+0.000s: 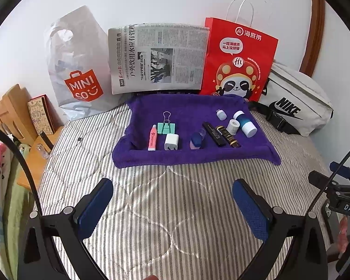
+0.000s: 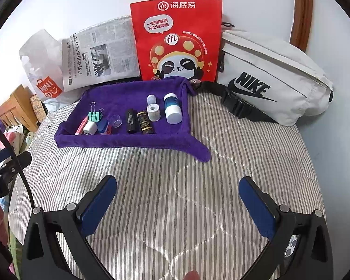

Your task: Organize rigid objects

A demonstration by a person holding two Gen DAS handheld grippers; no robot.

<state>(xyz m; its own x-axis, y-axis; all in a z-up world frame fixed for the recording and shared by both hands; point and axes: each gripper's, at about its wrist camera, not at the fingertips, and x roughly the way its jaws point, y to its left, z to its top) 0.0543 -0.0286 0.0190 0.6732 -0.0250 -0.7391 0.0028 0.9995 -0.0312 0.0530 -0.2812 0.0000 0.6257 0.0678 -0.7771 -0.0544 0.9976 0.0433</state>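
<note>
Small items (image 1: 198, 128) lie on the purple towel (image 1: 193, 155), well beyond both wide-open, empty grippers (image 1: 172, 206) (image 2: 178, 206).

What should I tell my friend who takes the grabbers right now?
Left gripper: open, nothing between the fingers, over the striped quilt.
Right gripper: open, holding nothing, over the same quilt.
Things: all on the purple towel, lying apart: pink tube, green binder clip, white charger, two dark tubes, white-capped blue bottle, small tape roll.
Done: everything appears gathered on the towel.
Left: hard to tell; maybe only neatening the rows.
</note>
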